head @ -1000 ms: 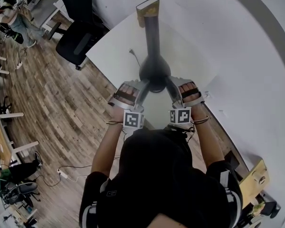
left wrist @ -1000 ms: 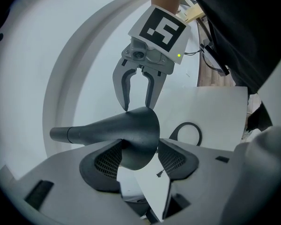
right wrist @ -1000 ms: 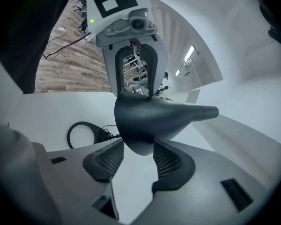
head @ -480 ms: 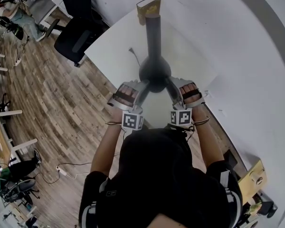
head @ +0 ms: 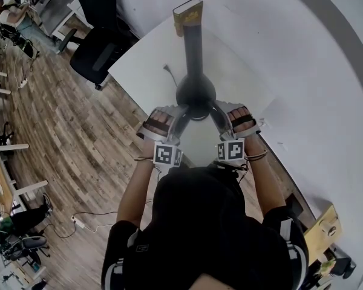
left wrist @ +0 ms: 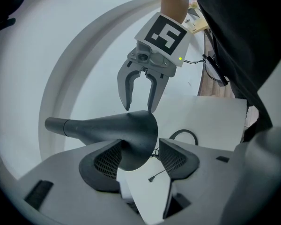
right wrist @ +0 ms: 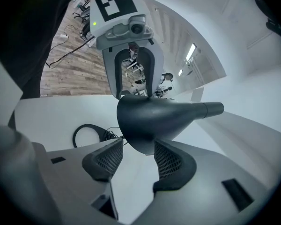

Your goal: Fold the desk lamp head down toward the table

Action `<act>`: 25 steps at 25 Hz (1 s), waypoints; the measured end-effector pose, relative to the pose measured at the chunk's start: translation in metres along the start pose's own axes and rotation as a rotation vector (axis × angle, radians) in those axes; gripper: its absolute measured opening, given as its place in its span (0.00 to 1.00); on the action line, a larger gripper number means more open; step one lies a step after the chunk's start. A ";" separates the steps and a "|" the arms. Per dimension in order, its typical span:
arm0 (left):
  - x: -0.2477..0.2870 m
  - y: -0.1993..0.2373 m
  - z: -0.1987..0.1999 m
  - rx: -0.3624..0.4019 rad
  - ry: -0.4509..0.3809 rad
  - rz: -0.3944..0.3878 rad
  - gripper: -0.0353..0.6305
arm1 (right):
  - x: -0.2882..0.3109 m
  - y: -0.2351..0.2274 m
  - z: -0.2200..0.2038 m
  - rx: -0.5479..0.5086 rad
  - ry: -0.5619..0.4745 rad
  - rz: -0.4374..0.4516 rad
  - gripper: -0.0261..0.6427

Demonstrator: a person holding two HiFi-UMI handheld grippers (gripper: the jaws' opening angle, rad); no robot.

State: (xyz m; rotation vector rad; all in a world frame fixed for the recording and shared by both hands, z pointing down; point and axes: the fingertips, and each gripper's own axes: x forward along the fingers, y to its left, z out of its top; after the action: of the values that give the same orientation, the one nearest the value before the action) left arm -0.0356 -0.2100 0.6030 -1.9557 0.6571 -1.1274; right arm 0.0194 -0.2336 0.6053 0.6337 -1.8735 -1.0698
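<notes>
A black desk lamp stands on the white table (head: pixel 145 65). Its cone head (head: pixel 195 92) points toward me and its neck (head: pixel 193 38) runs away from me. My left gripper (head: pixel 179 112) is at the head's left side and my right gripper (head: pixel 214 110) at its right side. In the left gripper view the rim of the lamp head (left wrist: pixel 131 135) lies between the spread pads (left wrist: pixel 105 161) of the left gripper (left wrist: pixel 140 156), with a gap on one side. In the right gripper view the lamp head (right wrist: pixel 150 118) sits between the wide jaws of the right gripper (right wrist: pixel 138 161).
A book (head: pixel 188 14) stands at the table's far edge behind the lamp. A black cable loop (left wrist: pixel 182 136) lies on the table under the head. A black office chair (head: pixel 100 50) stands on the wooden floor to the left. A white wall is on the right.
Both grippers stay at the lamp head. The left gripper has rolled a little, so its marker cube sits slightly differently.
</notes>
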 end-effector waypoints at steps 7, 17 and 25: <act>-0.038 0.013 0.015 -0.261 -0.100 0.034 0.38 | -0.035 -0.017 0.006 0.370 -0.044 0.044 0.36; -0.127 0.139 0.021 -1.013 -0.434 0.324 0.15 | -0.091 -0.119 0.033 1.230 -0.331 -0.088 0.14; -0.171 0.159 0.030 -1.177 -0.504 0.467 0.10 | -0.127 -0.157 0.047 1.349 -0.394 -0.228 0.06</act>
State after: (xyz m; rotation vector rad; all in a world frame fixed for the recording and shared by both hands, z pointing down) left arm -0.0993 -0.1643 0.3811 -2.6182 1.5871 0.1798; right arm 0.0434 -0.1970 0.4030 1.4583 -2.8039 0.1550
